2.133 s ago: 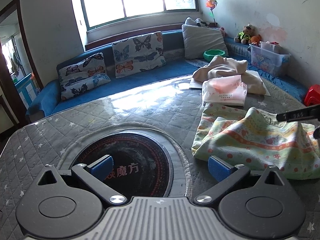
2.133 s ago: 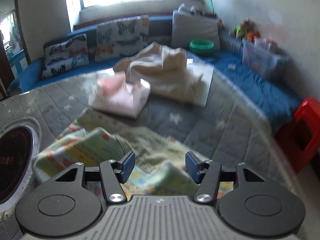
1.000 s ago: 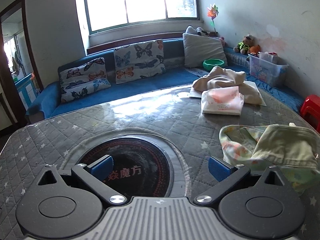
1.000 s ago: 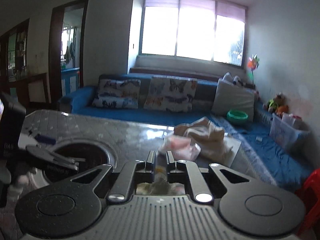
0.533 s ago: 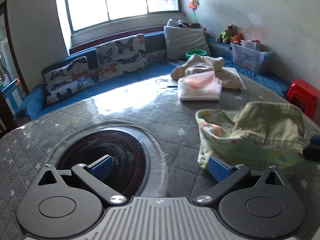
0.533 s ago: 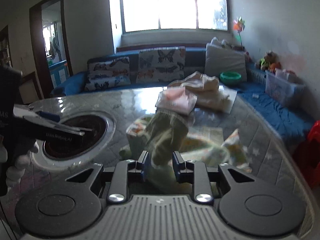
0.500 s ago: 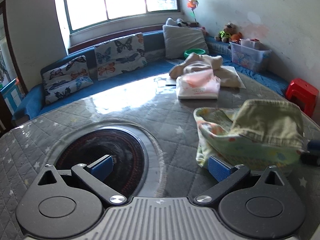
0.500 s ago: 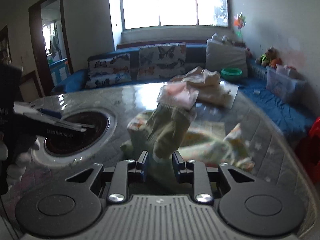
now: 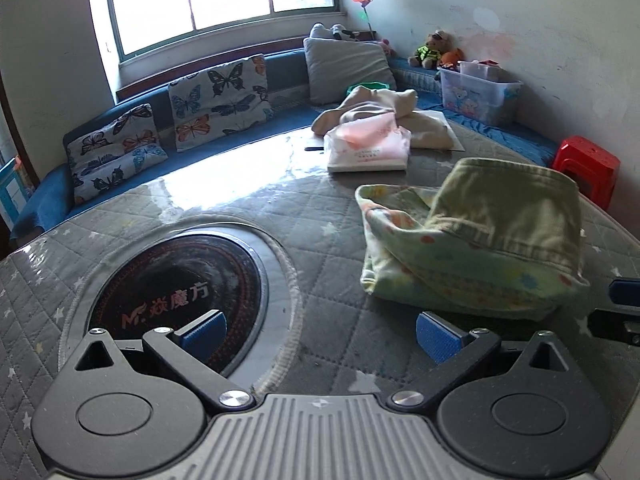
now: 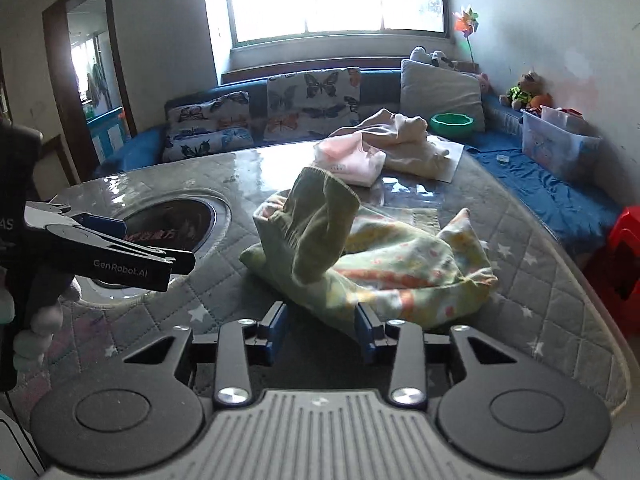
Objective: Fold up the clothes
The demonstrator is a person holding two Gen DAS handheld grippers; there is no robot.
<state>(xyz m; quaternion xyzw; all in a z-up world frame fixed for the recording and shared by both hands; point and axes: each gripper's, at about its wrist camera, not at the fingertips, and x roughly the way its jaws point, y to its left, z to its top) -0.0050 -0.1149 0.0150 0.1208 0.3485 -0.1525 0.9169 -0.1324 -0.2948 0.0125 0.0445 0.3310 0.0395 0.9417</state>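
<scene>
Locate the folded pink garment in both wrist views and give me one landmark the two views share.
Left wrist view: the folded pink garment lies upper centre-right on the table, in front of the beige clothes pile.
Right wrist view: the folded pink garment sits just above centre, beyond the green patterned garment.
Shared landmark: the round black cooktop set into the table, left of the clothes in both views.

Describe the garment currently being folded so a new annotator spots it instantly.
Start at the round grey quilted table with the black hotplate sunk into it. The patterned garment lies on the table, right of the hotplate and nearer the cameras than the folded pink piece. It alone is pale green with orange and yellow print, an olive-green lining turned up over it.
</scene>
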